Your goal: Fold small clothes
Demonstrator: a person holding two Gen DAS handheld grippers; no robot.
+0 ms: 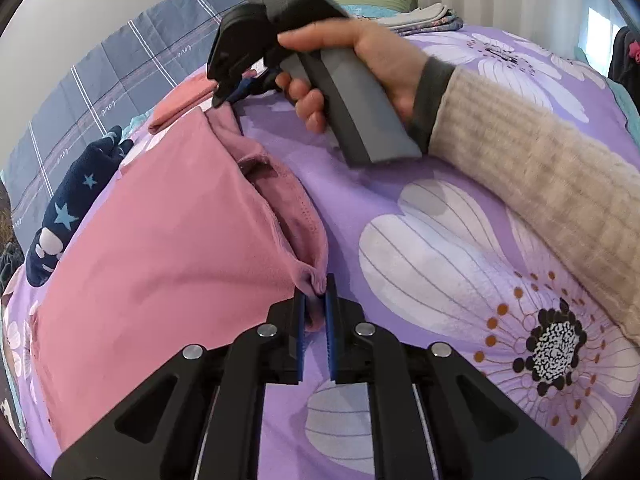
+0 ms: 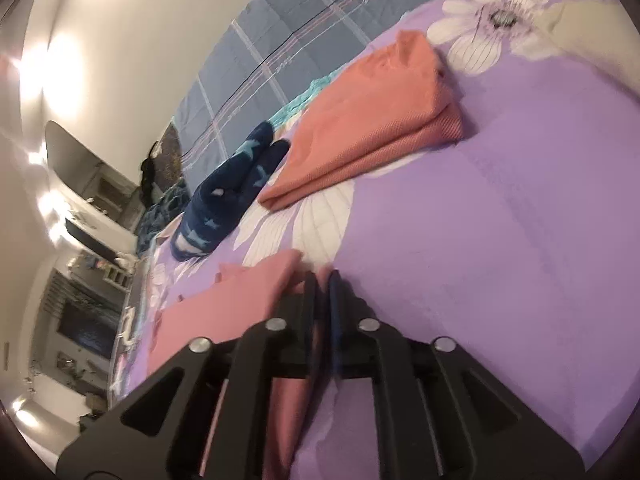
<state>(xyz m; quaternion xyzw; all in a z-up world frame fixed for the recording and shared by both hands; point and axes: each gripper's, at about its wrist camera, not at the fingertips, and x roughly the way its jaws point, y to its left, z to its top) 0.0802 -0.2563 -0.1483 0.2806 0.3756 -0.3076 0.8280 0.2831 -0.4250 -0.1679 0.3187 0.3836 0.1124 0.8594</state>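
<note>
A pink garment (image 1: 168, 248) lies partly folded on the purple floral bedspread (image 1: 420, 240), its right edge lifted. My left gripper (image 1: 318, 296) is shut on the garment's near corner. My right gripper (image 1: 224, 94), held in a hand at the far end, pinches the garment's far corner. In the right wrist view that gripper (image 2: 323, 284) is shut on the pink cloth (image 2: 224, 308), which runs back between the fingers.
A folded salmon garment (image 2: 368, 120) lies farther along the bed, also in the left wrist view (image 1: 180, 102). A navy star-print garment (image 1: 76, 204) (image 2: 228, 196) lies beside it. A blue plaid quilt (image 1: 80, 80) borders the bed. Folded clothes (image 1: 420, 18) are stacked at the far end.
</note>
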